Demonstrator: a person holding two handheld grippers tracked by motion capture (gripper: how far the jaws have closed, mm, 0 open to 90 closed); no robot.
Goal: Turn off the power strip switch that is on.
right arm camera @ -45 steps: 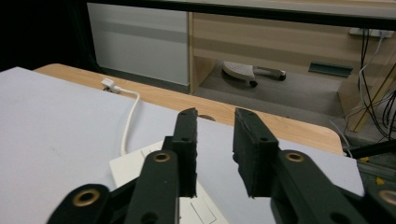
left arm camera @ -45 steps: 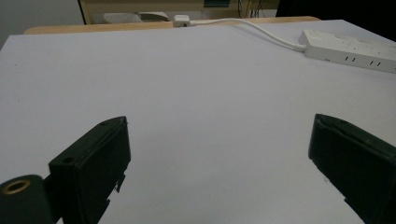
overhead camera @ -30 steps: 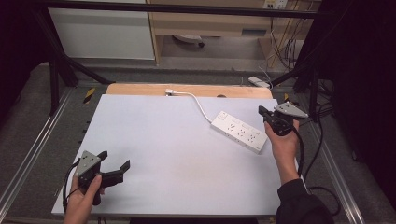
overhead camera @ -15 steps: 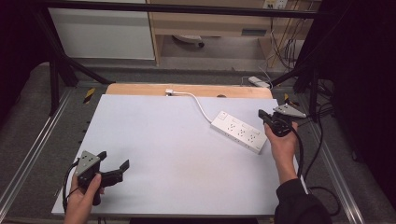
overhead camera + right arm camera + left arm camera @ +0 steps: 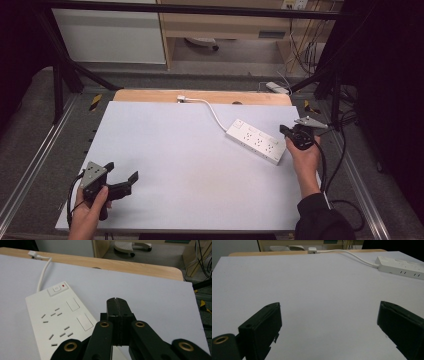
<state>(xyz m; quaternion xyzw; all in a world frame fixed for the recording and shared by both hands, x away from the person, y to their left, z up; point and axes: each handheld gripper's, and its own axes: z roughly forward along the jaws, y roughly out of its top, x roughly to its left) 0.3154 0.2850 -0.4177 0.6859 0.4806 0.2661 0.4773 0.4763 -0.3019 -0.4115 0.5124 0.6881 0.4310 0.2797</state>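
White power strip (image 5: 253, 141) lies on counter (image 5: 190, 165) at right, right gripper (image 5: 286, 131) just beside its near end. Left gripper view: left gripper (image 5: 329, 322) spread wide over bare counter. Right gripper view: jaws pressed together beside strip, nothing held

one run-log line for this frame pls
left gripper: open, empty, near table corner | right gripper: shut, empty, beside power strip | cord plug: far edge

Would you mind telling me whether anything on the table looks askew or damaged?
Nothing looks damaged. The white power strip lies at an angle to the table edges near the right gripper, its cord curving to the far edge.
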